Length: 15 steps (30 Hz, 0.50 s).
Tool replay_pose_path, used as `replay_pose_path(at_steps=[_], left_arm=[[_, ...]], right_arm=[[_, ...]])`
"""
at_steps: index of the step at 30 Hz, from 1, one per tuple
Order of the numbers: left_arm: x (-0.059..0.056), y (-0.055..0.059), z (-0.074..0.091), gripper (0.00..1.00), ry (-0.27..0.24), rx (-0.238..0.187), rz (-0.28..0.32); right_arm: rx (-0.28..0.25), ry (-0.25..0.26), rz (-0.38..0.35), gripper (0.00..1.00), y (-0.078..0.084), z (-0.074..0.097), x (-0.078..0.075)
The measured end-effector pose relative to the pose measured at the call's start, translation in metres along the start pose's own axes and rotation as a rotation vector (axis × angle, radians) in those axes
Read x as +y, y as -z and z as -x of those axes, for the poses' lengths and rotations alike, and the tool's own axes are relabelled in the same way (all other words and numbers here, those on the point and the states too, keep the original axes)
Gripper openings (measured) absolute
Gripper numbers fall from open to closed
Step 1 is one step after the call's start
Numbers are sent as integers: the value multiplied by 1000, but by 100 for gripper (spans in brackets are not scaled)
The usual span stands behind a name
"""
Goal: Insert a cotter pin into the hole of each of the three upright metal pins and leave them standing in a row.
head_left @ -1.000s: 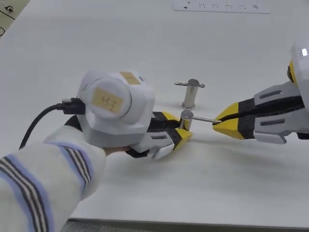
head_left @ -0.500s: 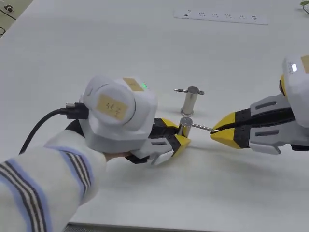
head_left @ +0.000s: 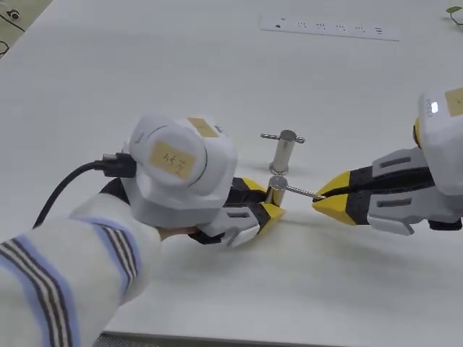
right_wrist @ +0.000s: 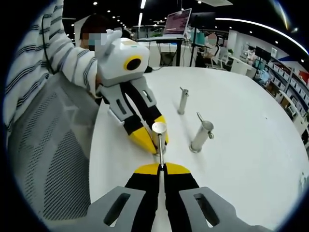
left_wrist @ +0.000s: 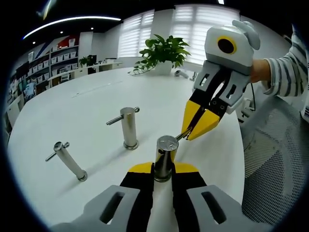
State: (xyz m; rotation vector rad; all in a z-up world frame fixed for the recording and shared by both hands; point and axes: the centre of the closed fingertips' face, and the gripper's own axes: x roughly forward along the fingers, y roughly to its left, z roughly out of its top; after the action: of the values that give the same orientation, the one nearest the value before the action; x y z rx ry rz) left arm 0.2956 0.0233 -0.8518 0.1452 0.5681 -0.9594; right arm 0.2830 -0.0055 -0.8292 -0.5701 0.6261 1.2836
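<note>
My left gripper (head_left: 271, 202) is shut on the base of an upright metal pin (head_left: 277, 188) on the white table. In the left gripper view that pin (left_wrist: 165, 154) stands between the jaws. From the right, my right gripper (head_left: 318, 200) is shut on a thin cotter pin (head_left: 302, 192) held level, its tip at the pin's upper side. I cannot tell whether it is in the hole. The right gripper view looks along the cotter pin (right_wrist: 161, 151) at the held pin (right_wrist: 159, 130). Two more pins (left_wrist: 129, 127) (left_wrist: 70, 161) stand behind, each with a cotter pin through its top.
A white power strip (head_left: 329, 29) lies at the far edge of the table. The table's front edge (head_left: 289, 338) runs close below the grippers. A black cable (head_left: 65, 184) trails from the left gripper. A potted plant (left_wrist: 164, 50) stands farther off.
The head camera has shifted a little. The right gripper with the cotter pin has edged slightly toward the held pin. The left gripper keeps its hold.
</note>
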Motion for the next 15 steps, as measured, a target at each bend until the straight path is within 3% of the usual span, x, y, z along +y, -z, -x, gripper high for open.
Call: replay_pose_path(at_steps=[7,15], left_arm=[[1,-1,0,11,-11,-1,-3],[0,0,0,11,-11,5,-31]], right_arm=[[-11,-9,6,4,-6,2,1],[-26,-10,-17,4,-3,3,6]])
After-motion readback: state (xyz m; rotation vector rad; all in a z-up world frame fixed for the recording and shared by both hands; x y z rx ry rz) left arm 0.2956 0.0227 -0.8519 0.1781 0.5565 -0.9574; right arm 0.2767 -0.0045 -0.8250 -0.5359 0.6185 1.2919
